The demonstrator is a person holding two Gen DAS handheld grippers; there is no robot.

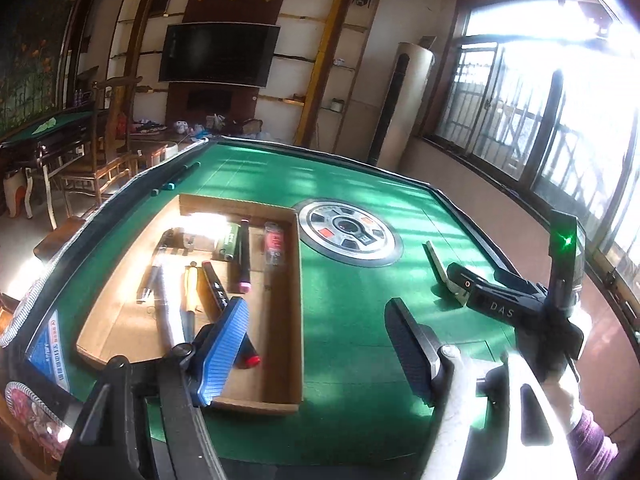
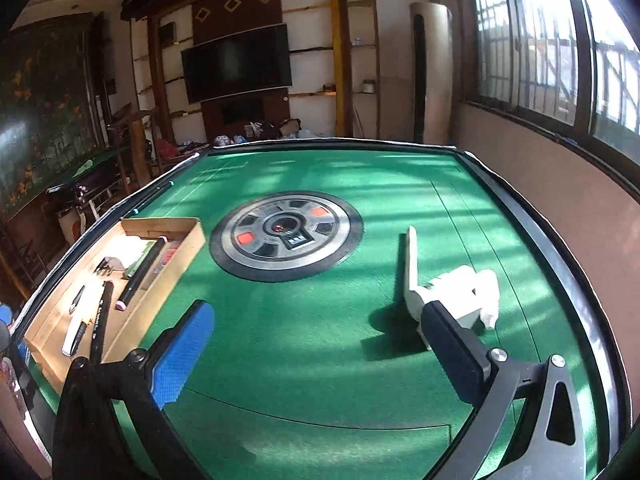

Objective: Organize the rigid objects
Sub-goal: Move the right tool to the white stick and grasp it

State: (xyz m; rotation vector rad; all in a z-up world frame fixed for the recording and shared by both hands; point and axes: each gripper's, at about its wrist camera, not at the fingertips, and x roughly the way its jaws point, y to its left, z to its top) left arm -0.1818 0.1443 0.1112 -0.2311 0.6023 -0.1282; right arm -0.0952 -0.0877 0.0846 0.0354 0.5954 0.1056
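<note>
Both my grippers spread wide, nothing held, over the green table point(image 2: 320, 320).

My left gripper point(image 1: 320, 348) hangs above the cardboard box point(image 1: 286, 402), empty; my right gripper point(image 2: 320, 344) tilts down at bare felt, jaws apart. The box holds pens and markers point(image 1: 244, 256). A white object point(image 2: 460, 292) lies near the right jaw.
</note>
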